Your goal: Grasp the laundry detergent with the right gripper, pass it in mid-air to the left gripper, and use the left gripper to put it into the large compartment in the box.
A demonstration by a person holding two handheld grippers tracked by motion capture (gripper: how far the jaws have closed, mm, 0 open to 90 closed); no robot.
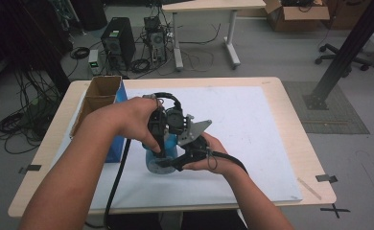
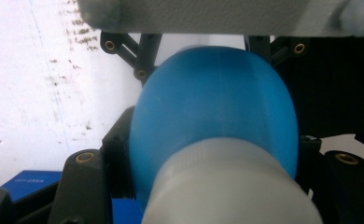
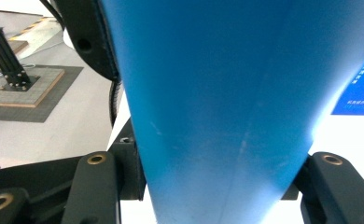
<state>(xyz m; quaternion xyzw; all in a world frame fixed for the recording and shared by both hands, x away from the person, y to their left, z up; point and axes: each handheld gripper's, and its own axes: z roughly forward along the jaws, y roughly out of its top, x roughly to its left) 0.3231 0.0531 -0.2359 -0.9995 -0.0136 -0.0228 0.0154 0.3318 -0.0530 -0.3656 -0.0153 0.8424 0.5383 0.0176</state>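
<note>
Writing: a blue box [image 1: 115, 143] stands near the left edge of the table [image 1: 290, 129], next to an open cardboard box [image 1: 99, 93]. White print shows on its blue face in the right gripper view [image 3: 360, 93], too small and blurred to read. No brand or label is legible on the bottle.

Bottle [image 1: 160, 155]: translucent blue plastic, smooth, rounded at the shoulder, with a whitish ribbed cap [image 2: 227, 186]. It is held just above a white sheet [image 1: 252, 120] that covers most of the table top, toward the near edge and a little left of the middle. In the high view its pale round base faces the near edge.

Left gripper [image 1: 159, 143]: black, cable trailing off the near edge. Its jaws are closed on the bottle at the cap end; in the left gripper view [image 2: 208, 154] the blue shoulder sits tight between both black jaws.

Right gripper [image 1: 175, 160]: black, with a grey three-cornered plate on top. Its jaws are clamped on the bottle body from the other side; in the right gripper view [image 3: 217, 186] the blue wall [image 3: 217, 93] fills the gap from jaw to jaw.

Sheet: matte white, marked with faint dark scuffs [image 2: 73, 32]. Table: pale wood top with rounded corners.
</note>
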